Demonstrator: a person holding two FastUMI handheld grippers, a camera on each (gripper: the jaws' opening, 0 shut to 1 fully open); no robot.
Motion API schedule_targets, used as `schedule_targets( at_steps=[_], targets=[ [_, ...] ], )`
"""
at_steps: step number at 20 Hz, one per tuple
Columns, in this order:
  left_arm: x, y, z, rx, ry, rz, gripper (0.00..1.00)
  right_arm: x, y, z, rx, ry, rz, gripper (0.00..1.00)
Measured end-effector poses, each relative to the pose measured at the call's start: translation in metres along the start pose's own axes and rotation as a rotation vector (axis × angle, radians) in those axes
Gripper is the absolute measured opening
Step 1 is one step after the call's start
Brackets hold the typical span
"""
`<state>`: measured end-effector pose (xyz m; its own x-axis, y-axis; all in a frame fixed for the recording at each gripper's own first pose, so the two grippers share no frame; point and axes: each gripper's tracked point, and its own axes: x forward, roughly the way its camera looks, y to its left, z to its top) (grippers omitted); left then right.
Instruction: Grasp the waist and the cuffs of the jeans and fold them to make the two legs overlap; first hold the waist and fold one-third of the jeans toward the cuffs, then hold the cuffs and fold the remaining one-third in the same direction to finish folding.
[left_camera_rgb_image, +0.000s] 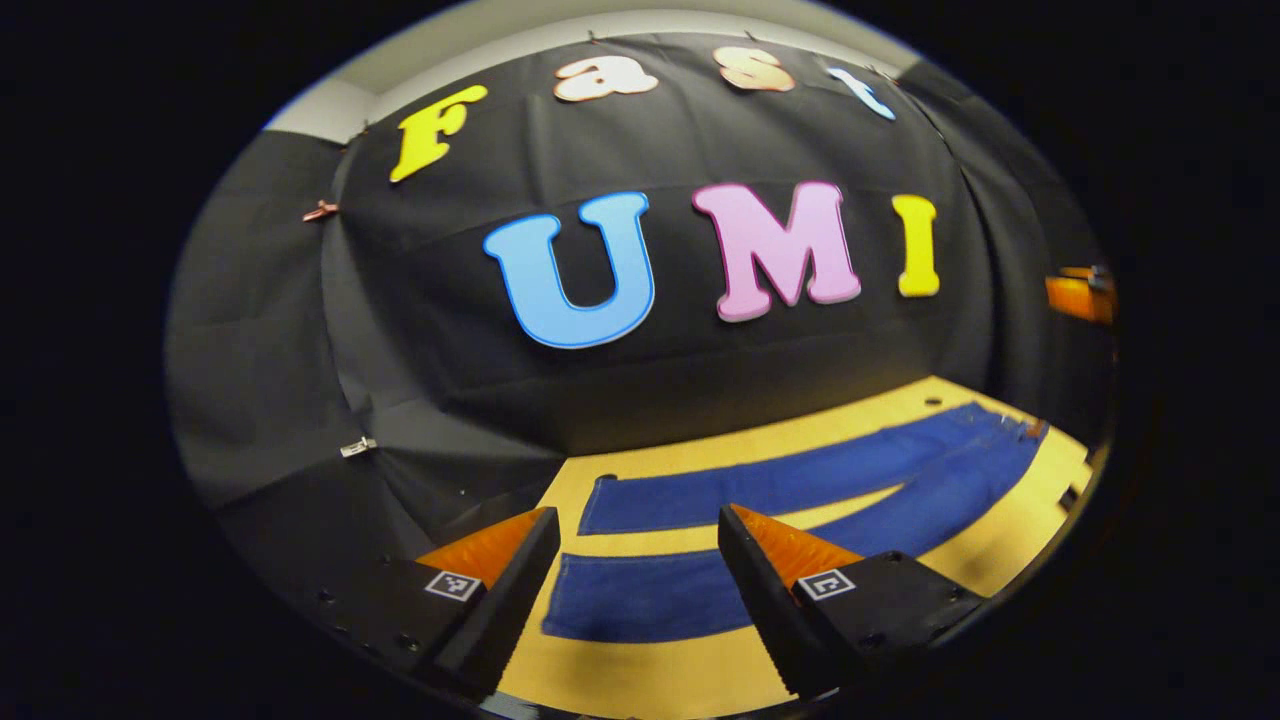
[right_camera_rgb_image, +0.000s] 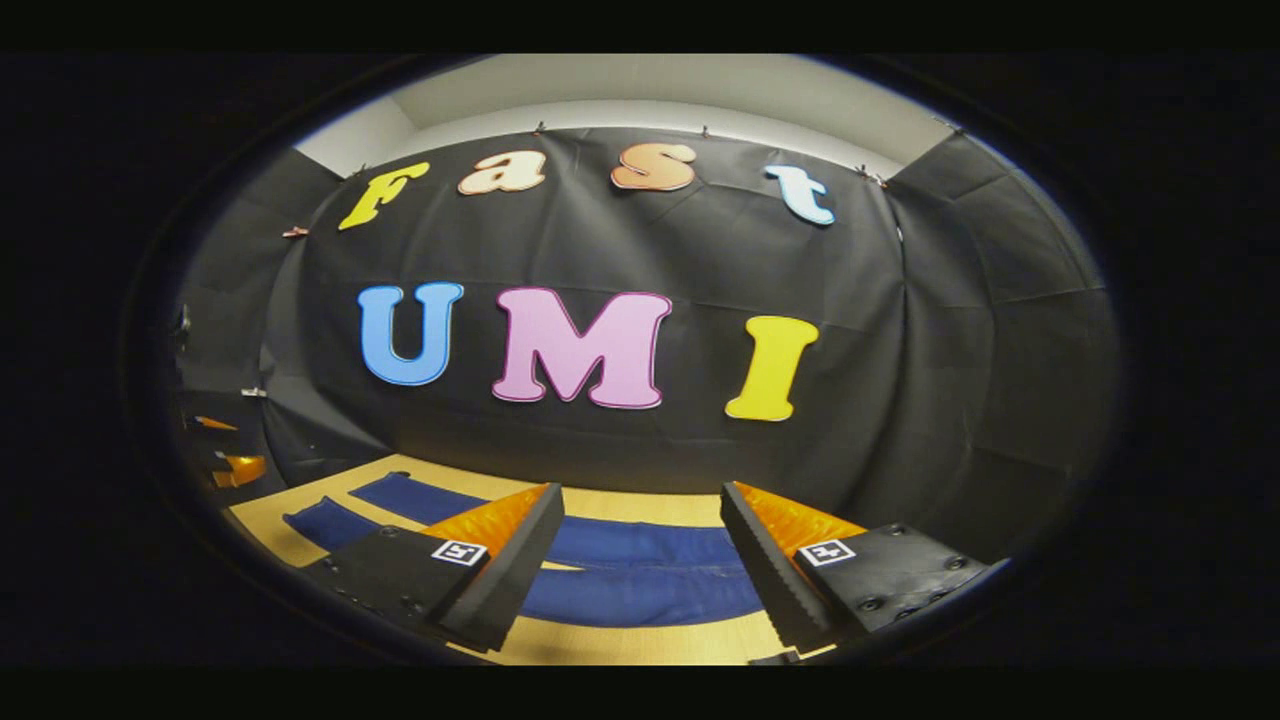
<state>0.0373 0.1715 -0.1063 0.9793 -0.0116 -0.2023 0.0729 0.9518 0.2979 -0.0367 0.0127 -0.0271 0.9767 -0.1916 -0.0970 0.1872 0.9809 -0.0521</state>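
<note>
Beyond left tool (left_camera_rgb_image: 638, 525), jeans (left_camera_rgb_image: 800, 490) lie flat.

Right gripper (right_camera_rgb_image: 640, 520), fingers apart, hovers over flat jeans (right_camera_rgb_image: 640, 590).

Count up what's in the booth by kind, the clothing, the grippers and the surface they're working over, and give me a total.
Jeans: 1, blue, spread flat with the two legs apart
Grippers: 2, the left gripper and the right gripper, both with jaws open above the jeans
Table: 1, yellowish top
Total: 4
</note>
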Motion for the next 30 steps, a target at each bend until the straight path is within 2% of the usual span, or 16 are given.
schedule_targets(
  at_steps=[4, 10, 15, 17, 19, 20, 25, 26, 28, 30],
  targets=[
    [0.022, 0.033, -0.070, 0.245, 0.121, -0.096, 0.99, -0.016, -0.007, -0.009, -0.020, 0.028, -0.055, 0.97],
    [0.052, 0.064, -0.189, 0.650, 0.322, -0.320, 0.97, -0.043, -0.013, -0.023, -0.044, 0.081, -0.131, 0.97],
    [0.084, 0.082, -0.263, 0.865, 0.438, -0.417, 0.97, -0.066, -0.019, -0.033, -0.082, 0.125, -0.188, 0.97],
    [0.098, 0.090, -0.280, 0.928, 0.467, -0.442, 0.97, -0.075, -0.022, -0.036, -0.096, 0.143, -0.209, 0.97],
    [0.111, 0.087, -0.279, 0.984, 0.432, -0.457, 0.96, -0.081, -0.028, -0.038, -0.099, 0.158, -0.235, 0.97],
    [0.116, 0.081, -0.276, 0.994, 0.414, -0.463, 0.92, -0.083, -0.031, -0.041, -0.099, 0.166, -0.251, 0.97],
    [0.141, 0.072, -0.275, 1.022, 0.407, -0.473, 0.87, -0.098, -0.044, -0.058, -0.080, 0.208, -0.305, 0.97],
    [0.144, 0.072, -0.277, 1.028, 0.422, -0.482, 0.83, -0.100, -0.045, -0.060, -0.084, 0.211, -0.311, 0.95],
    [0.153, 0.069, -0.278, 1.052, 0.426, -0.469, 0.63, -0.105, -0.048, -0.064, -0.098, 0.216, -0.315, 0.95],
    [0.158, 0.070, -0.281, 1.035, 0.464, -0.452, 0.62, -0.110, -0.053, -0.068, -0.109, 0.226, -0.313, 0.95]
  ],
)
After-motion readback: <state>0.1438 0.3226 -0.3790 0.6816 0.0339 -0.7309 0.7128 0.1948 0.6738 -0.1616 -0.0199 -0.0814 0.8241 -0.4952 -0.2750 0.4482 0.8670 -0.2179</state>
